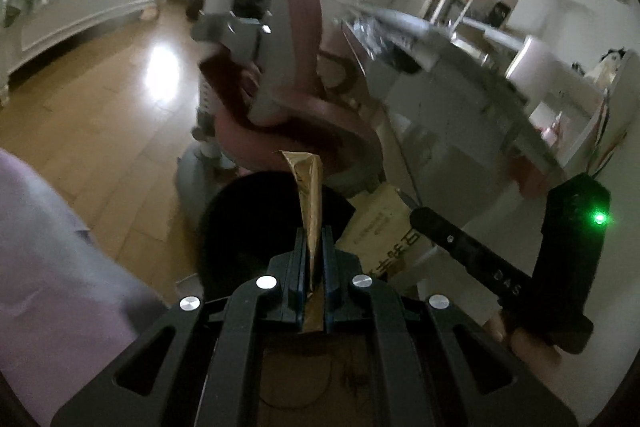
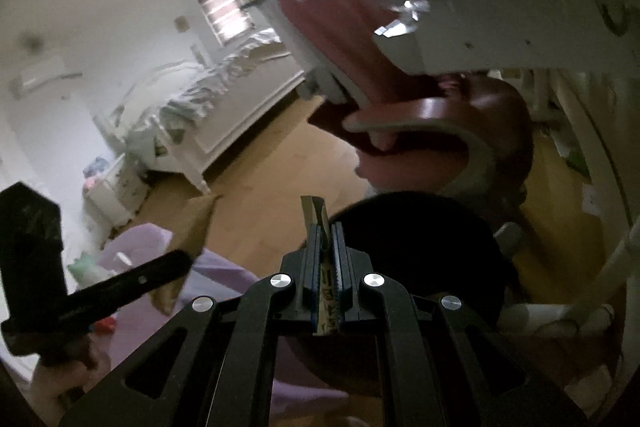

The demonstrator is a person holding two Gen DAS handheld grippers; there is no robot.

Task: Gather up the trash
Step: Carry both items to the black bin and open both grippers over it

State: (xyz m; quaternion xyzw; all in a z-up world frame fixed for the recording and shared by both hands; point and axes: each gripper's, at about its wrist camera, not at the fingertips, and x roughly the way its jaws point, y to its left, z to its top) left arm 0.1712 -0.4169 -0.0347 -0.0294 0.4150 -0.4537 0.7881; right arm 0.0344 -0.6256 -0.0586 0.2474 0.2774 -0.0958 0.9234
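Note:
My left gripper (image 1: 314, 231) is shut on a gold foil wrapper (image 1: 310, 187) that sticks up from between its pads. Just beyond and below it is the dark round mouth of a black bin (image 1: 240, 227). My right gripper (image 2: 326, 229) is shut on a thin silvery wrapper (image 2: 316, 213) with printed writing near its lower end. The same black bin (image 2: 424, 247) lies right ahead of it, a little to the right. In the left wrist view the other hand-held gripper (image 1: 480, 251) shows at the right with a green light; in the right wrist view the other gripper (image 2: 120, 283) shows at the left.
A pink and white chair (image 1: 288, 67) stands behind the bin, also seen as the chair (image 2: 400, 107) close ahead in the right wrist view. A white desk (image 1: 500, 99) is to the right, a cardboard box (image 1: 376, 227) under it. A bed (image 2: 208, 107) stands across the wooden floor. A lilac sleeve (image 1: 48, 267) is at the left.

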